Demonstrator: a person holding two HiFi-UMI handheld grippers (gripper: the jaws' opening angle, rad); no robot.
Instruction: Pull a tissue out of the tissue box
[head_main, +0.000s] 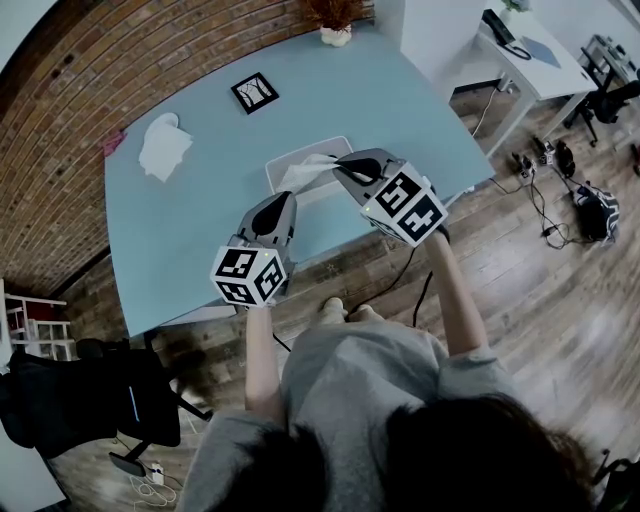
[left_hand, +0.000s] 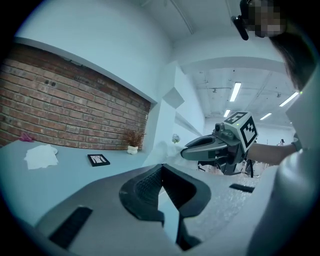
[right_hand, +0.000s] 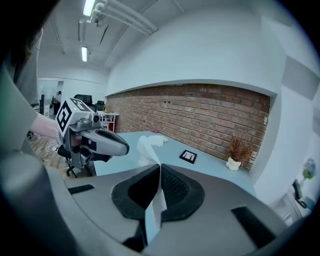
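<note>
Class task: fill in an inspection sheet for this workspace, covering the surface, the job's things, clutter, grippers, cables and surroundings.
Surface: light blue table.
Job's things: tissue box near the front edge; one tissue stretched up out of it.
Clutter: loose tissues, black-framed card, potted plant, small pink item.
Grippers: right gripper jaws shut on the tissue; left gripper jaws shut, empty, close to the box.
Cables: cables on the wooden floor, right side.
Surroundings: brick wall, white desk, black chair.
</note>
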